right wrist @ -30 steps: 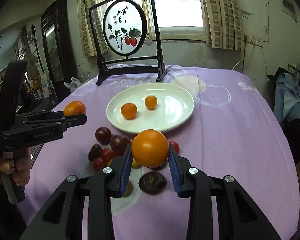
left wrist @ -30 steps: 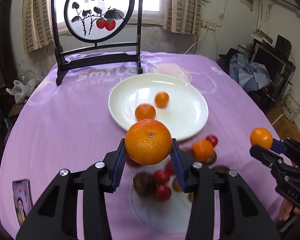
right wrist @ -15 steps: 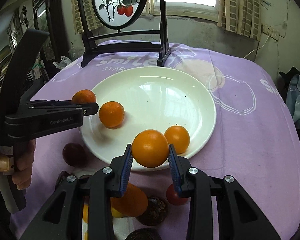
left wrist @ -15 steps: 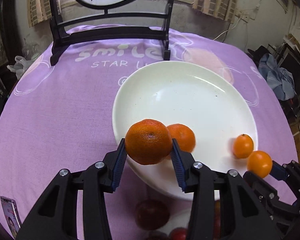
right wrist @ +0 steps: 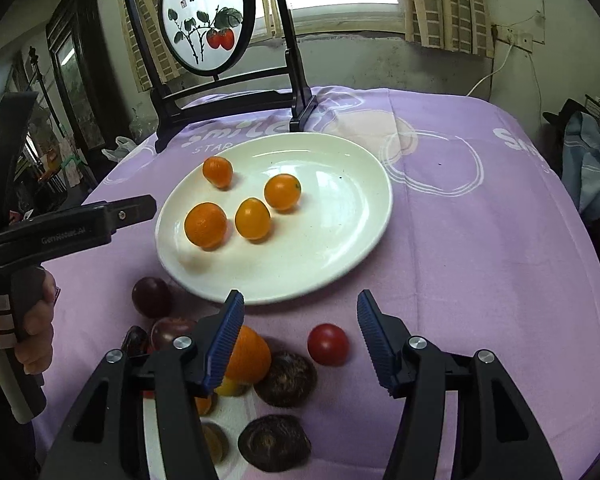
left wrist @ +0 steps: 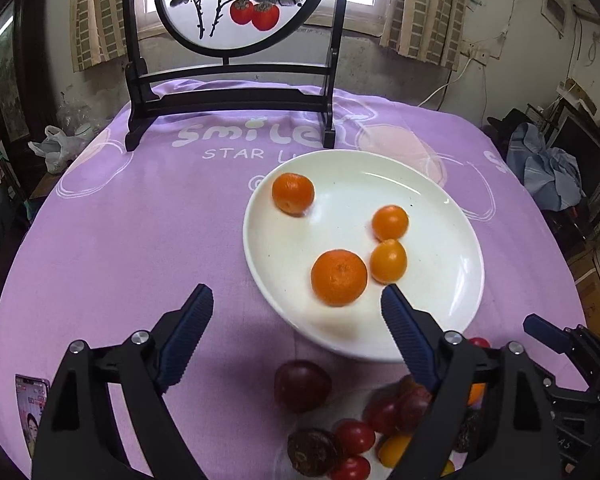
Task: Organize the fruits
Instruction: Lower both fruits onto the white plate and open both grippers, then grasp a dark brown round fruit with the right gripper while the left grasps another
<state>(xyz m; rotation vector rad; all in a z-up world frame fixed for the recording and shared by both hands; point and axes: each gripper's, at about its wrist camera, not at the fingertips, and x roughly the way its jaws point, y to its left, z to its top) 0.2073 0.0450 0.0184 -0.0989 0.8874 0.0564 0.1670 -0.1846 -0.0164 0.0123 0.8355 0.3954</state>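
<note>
Both the left gripper (left wrist: 296, 308) and right gripper (right wrist: 300, 316) have just sprung wide and empty, leaving four oranges (left wrist: 339, 277) on the white plate (left wrist: 452, 312) mid-table, with mixed fruit (right wrist: 327, 345) at the near edge still unsorted.

Table under a purple printed cloth (right wrist: 480, 248). White plate (right wrist: 340, 240) at centre; black-framed round painted screen (right wrist: 220, 92) at 11 o'clock of it; loose heap of red, dark and orange fruits (right wrist: 284, 376) at 6 o'clock; a phone (left wrist: 30, 404) at the left wrist view's 8 o'clock edge.
</note>
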